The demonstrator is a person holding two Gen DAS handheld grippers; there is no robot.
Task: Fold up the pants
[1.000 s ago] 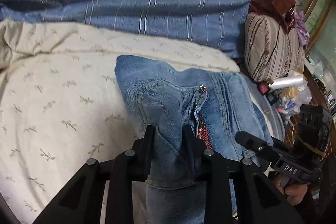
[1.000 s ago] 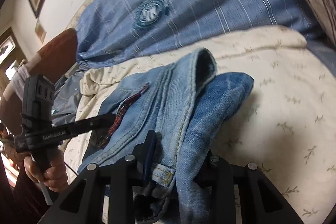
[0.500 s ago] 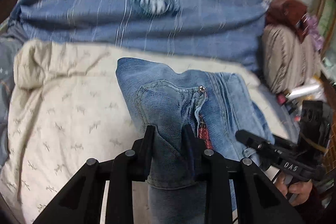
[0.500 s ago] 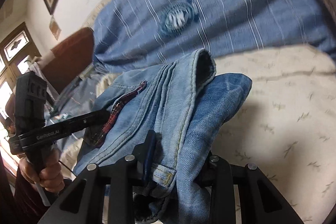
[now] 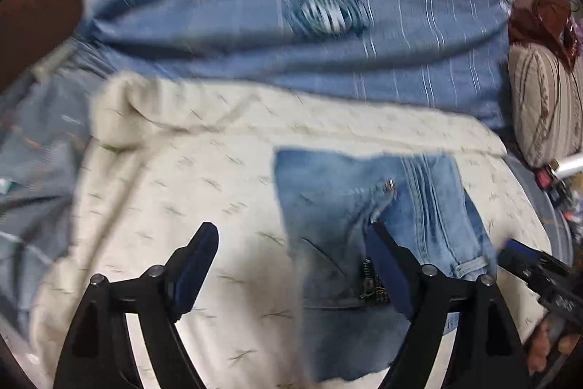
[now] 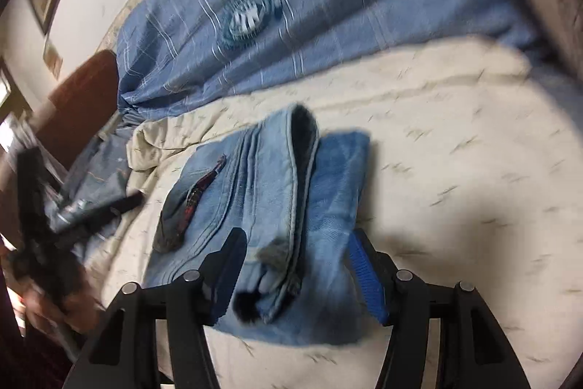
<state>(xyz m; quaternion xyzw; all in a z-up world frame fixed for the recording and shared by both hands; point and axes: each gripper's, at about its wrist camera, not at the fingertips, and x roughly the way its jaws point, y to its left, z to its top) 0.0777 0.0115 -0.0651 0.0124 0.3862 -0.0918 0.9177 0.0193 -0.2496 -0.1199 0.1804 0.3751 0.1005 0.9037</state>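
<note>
Lying folded on the bed (image 6: 455,170), the pants (image 6: 277,192) could spring open: both grippers' (image 5: 291,265) (image 6: 298,265) jaws have just opened, gripping nothing.

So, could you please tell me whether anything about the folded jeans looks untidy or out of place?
The jeans lie folded on the cream blanket, but the stack is uneven: one hem gapes open on top, and the darker layer beneath sticks out sideways.

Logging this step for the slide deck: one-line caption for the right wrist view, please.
Right gripper, jaws just opening, straddles the folded jeans lying on the cream bedspread.
</note>
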